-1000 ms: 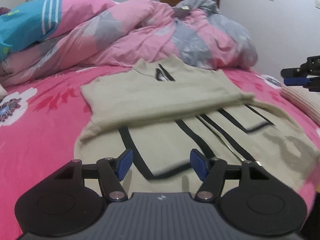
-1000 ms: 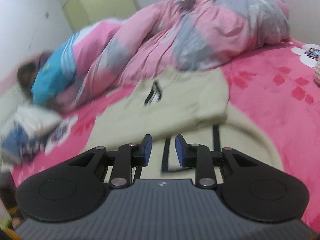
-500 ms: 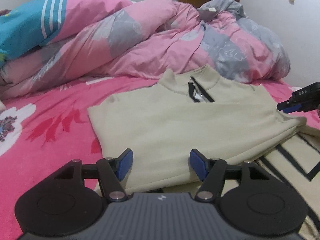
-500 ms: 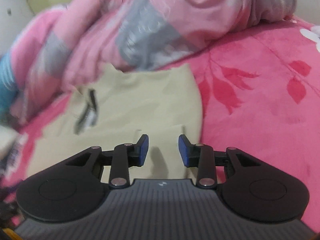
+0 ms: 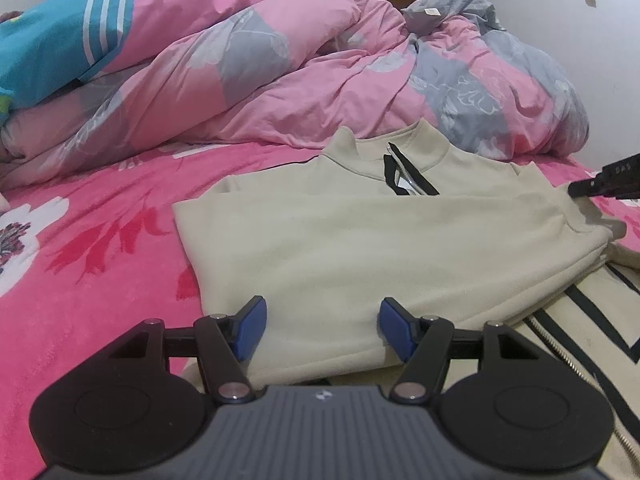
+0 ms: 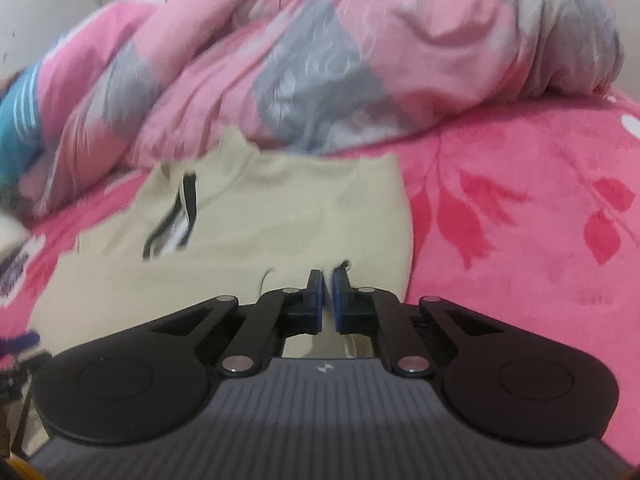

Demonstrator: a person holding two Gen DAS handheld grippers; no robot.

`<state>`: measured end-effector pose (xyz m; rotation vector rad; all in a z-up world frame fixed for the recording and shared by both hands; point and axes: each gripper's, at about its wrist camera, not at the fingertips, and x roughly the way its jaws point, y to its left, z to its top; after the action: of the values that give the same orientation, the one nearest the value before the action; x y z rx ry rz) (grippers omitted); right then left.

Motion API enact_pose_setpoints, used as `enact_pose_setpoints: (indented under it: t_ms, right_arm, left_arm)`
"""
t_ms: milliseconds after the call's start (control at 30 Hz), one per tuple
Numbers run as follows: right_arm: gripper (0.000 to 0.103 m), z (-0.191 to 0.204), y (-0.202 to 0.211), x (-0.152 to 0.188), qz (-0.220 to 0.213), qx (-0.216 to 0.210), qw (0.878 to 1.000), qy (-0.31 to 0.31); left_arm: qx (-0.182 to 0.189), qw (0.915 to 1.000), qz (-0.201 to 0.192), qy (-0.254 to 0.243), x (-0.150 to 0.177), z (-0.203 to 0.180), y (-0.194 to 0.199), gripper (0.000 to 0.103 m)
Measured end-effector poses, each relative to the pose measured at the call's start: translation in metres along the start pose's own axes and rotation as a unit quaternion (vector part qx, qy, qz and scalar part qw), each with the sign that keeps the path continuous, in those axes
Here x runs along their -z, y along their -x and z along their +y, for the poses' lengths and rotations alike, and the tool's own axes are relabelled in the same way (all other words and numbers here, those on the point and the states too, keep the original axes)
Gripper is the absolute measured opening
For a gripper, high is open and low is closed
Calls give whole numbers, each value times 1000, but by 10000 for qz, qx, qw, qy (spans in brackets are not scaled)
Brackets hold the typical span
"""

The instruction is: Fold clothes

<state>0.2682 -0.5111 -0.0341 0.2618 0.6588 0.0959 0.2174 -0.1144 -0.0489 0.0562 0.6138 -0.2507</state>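
Reading the beige top (image 5: 360, 248) as crosswise ahead of my splayed left gripper (image 5: 320, 330); my right gripper (image 6: 327, 280) pinches its cuff end.

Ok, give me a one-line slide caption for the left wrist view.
Open left hand-held gripper poised over the near edge of a folded beige top on a pink floral bedspread, rumpled duvet behind.

The right gripper (image 6: 327, 280) drew its blue pads (image 6: 316, 294) nearly together, pinching a small ridge of the beige zip-neck sweatshirt (image 5: 360, 248) just ahead of it. The left gripper (image 5: 322, 316) moved in over the sweatshirt, so its folded edge came to lie between the wide-spread pads (image 5: 250, 328).
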Motion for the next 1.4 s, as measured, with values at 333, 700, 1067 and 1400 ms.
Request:
enact_pose_setpoints:
  t_ms: [333, 700, 1067, 1400]
  right_arm:
    - [3, -12, -17, 2, -289, -70, 9994, -191]
    - [10, -7, 18, 14, -383, 20, 9988, -300]
    - [11, 47, 28, 42, 54, 164, 9969, 771]
    - [13, 79, -39, 43, 376, -101, 9924, 1169]
  left_arm:
    - [-141, 9999, -20, -56, -5, 0, -9, 63]
    - [-197, 9992, -26, -360, -2, -7, 1, 66]
    - [-341, 9964, 30, -778, 10, -21, 8, 73]
    - [-357, 9964, 70, -769, 11, -21, 6, 76]
